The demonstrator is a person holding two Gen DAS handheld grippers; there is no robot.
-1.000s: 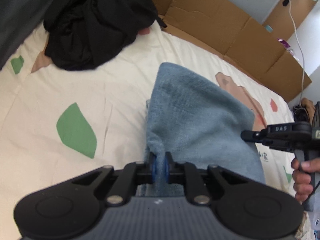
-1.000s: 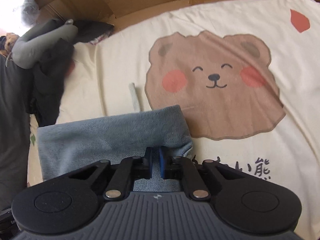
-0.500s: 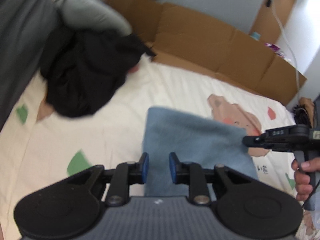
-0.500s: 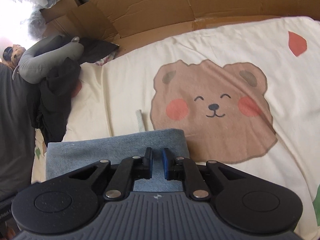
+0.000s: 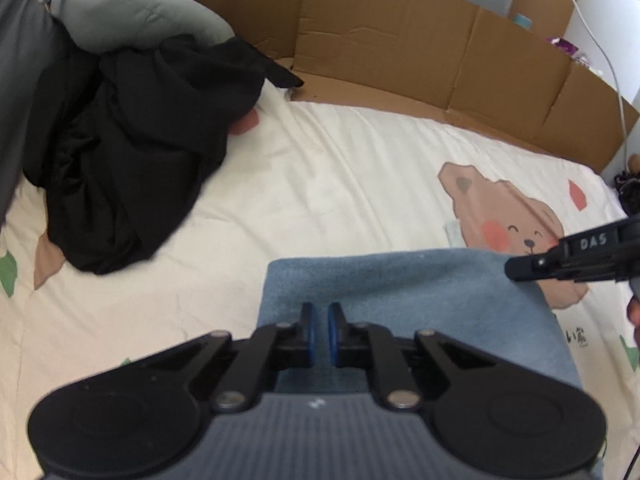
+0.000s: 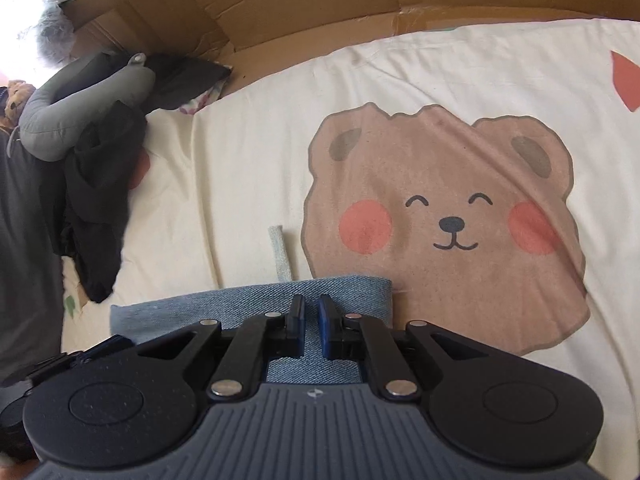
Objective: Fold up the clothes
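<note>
A folded blue denim garment (image 5: pixel 400 300) lies flat on the cream bear-print bedsheet (image 5: pixel 320 184). My left gripper (image 5: pixel 320 320) hovers over the garment's near left part. Its jaws are closing to a narrow gap with nothing between them. My right gripper (image 6: pixel 310 312) sits at the garment's (image 6: pixel 240 304) far right corner, its pads close together with denim showing between them. It appears in the left wrist view as a black tip (image 5: pixel 520 268) at that corner, with a hand below it.
A crumpled black garment (image 5: pixel 132 168) and a grey pillow (image 5: pixel 136 20) lie at the far left of the bed. Cardboard sheets (image 5: pixel 400 52) line the far edge. A small pale strip (image 6: pixel 280 252) lies beside the printed bear (image 6: pixel 440 220).
My left gripper let go of the denim, opened, drew back and is nearly shut again. The cloth, lifted between both grippers before, now lies flat. The right gripper stays at its corner.
</note>
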